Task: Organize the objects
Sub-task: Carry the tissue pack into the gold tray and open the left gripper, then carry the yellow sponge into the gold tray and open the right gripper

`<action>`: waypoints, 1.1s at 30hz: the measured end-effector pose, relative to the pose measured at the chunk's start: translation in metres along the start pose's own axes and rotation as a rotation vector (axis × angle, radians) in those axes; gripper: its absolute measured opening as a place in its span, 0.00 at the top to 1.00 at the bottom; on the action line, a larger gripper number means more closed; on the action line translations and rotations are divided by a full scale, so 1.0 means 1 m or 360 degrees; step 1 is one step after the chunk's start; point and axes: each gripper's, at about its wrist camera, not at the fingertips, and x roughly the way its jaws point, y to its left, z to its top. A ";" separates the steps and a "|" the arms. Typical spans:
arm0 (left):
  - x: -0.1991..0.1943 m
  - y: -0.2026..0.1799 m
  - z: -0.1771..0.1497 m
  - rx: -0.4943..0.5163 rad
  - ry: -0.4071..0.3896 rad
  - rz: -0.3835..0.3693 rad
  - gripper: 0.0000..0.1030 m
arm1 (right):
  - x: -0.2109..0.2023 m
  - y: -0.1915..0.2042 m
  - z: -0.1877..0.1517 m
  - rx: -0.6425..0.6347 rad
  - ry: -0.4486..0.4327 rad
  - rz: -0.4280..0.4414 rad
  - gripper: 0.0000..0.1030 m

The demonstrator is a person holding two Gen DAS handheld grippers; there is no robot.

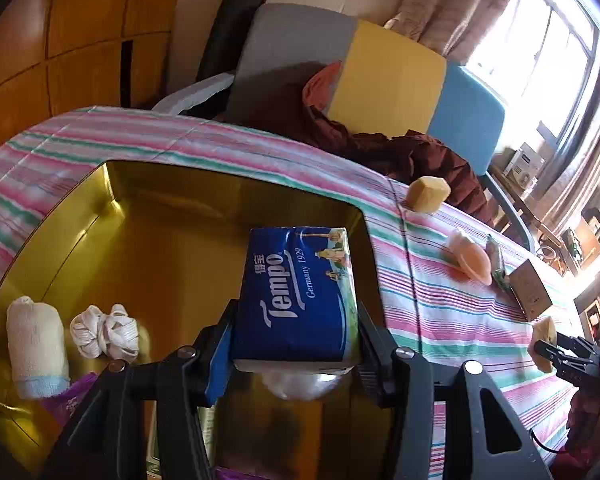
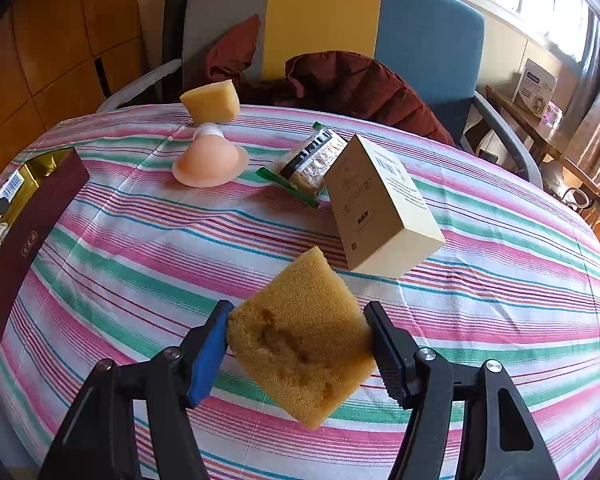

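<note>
Tissue pack (image 1: pixel 300 292), its lower end hidden, sits clamped in the left tool (image 1: pixel 296 344); right tool (image 2: pixel 300 344) grips a sponge (image 2: pixel 300 336).

1. the left gripper (image 1: pixel 296 332) is showing matte black arms with silver round screws at the joints.
2. its left finger is wearing a blue pad (image 1: pixel 219 354); the other finger is looking black and ribbed.
3. the right gripper (image 2: pixel 300 344) is showing the same build: black arms, silver screws, 1 blue pad (image 2: pixel 208 354), 1 black ribbed pad.
</note>
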 end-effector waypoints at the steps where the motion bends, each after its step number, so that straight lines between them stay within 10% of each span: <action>1: 0.002 0.005 0.000 -0.0024 0.0012 0.0013 0.49 | 0.000 0.001 0.000 -0.0003 -0.0001 0.0003 0.35; 10: 0.021 0.021 0.002 -0.0123 0.0176 0.0001 0.47 | 0.002 0.002 -0.001 -0.0006 -0.0001 0.0009 0.35; 23: -0.028 0.031 -0.021 -0.0130 -0.0082 -0.0049 0.46 | -0.008 0.014 0.002 -0.0003 -0.0058 0.0162 0.35; 33: -0.048 0.051 -0.022 -0.0197 -0.0099 -0.0017 0.46 | -0.035 0.116 0.008 -0.0183 -0.0057 0.0480 0.35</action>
